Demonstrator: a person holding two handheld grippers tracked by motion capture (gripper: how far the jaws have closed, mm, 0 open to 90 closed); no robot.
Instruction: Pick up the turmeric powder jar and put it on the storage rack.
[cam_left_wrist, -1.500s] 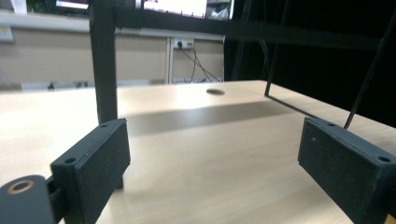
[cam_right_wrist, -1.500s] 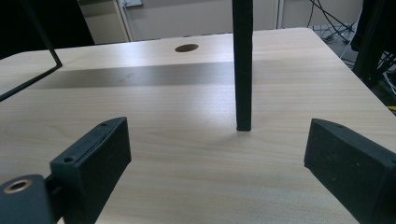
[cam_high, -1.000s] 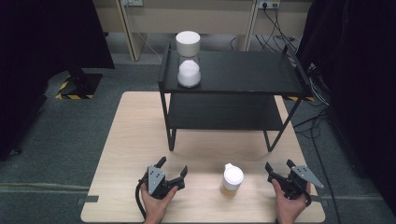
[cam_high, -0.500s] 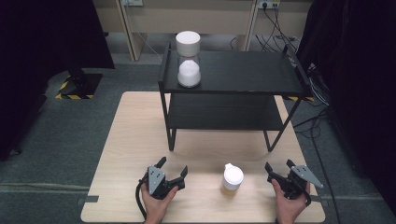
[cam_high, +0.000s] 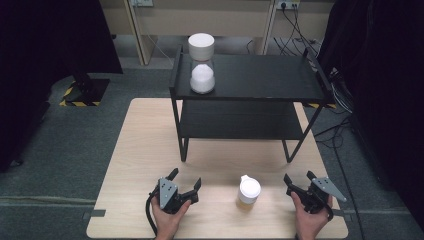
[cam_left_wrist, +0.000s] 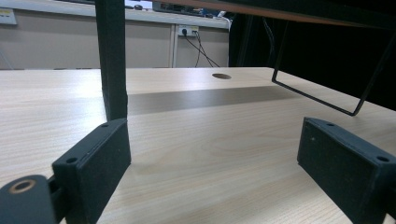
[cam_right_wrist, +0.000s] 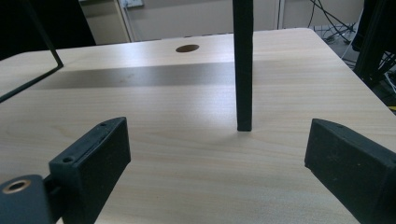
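Note:
A small jar with a white lid (cam_high: 248, 190) stands on the wooden table (cam_high: 145, 145) near its front edge, between my two grippers. My left gripper (cam_high: 185, 179) rests on the table to the jar's left, open with nothing between its jaws; in the left gripper view (cam_left_wrist: 212, 154) I see bare wood ahead. To the jar's right my right gripper (cam_high: 298, 177) is open and empty too, and the right gripper view (cam_right_wrist: 217, 149) looks at bare tabletop. A white hourglass-shaped container (cam_high: 202, 62) stands on the top left of the black shelf (cam_high: 260, 75).
The black two-tier shelf stands across the far half of the table; its front left leg (cam_left_wrist: 112, 60) rises just beyond my left jaw, its front right leg (cam_right_wrist: 243, 65) a little ahead of my right gripper. A cable hole (cam_right_wrist: 187, 48) lies in the tabletop under the shelf. Grey carpet (cam_high: 60, 150) surrounds the table.

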